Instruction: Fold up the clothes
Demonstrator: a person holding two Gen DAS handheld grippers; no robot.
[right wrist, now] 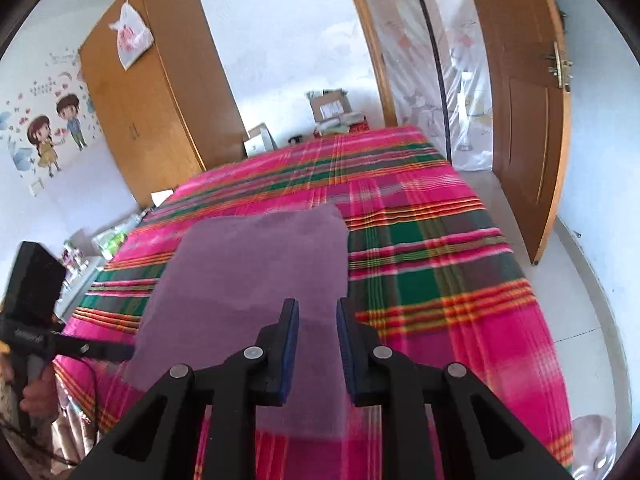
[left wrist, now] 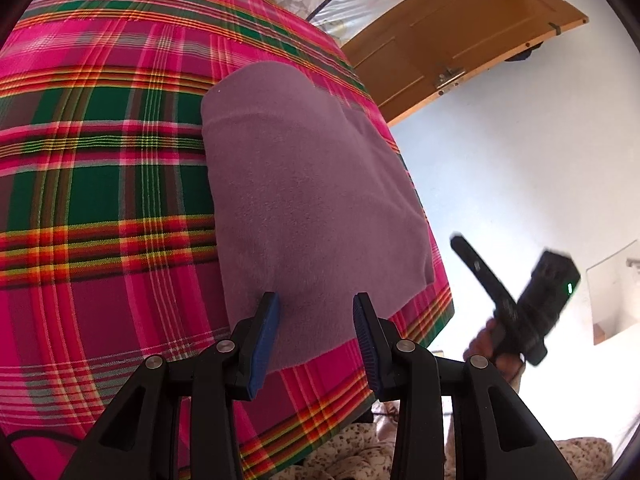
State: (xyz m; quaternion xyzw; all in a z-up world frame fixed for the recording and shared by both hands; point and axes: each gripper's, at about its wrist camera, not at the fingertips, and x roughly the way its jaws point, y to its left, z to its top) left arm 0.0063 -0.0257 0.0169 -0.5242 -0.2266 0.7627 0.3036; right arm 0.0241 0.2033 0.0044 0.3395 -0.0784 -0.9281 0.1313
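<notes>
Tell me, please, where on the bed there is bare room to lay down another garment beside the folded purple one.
The plaid sheet is bare on the door side of the purple cloth, and beyond it toward the boxes. In the left wrist view, a broad bare stretch also lies on its other side. Tightest is the near edge, where the left gripper and right gripper hover open.

Folded cloth (left wrist: 304, 200) on bed (left wrist: 100, 160), prob. near its edge
</notes>
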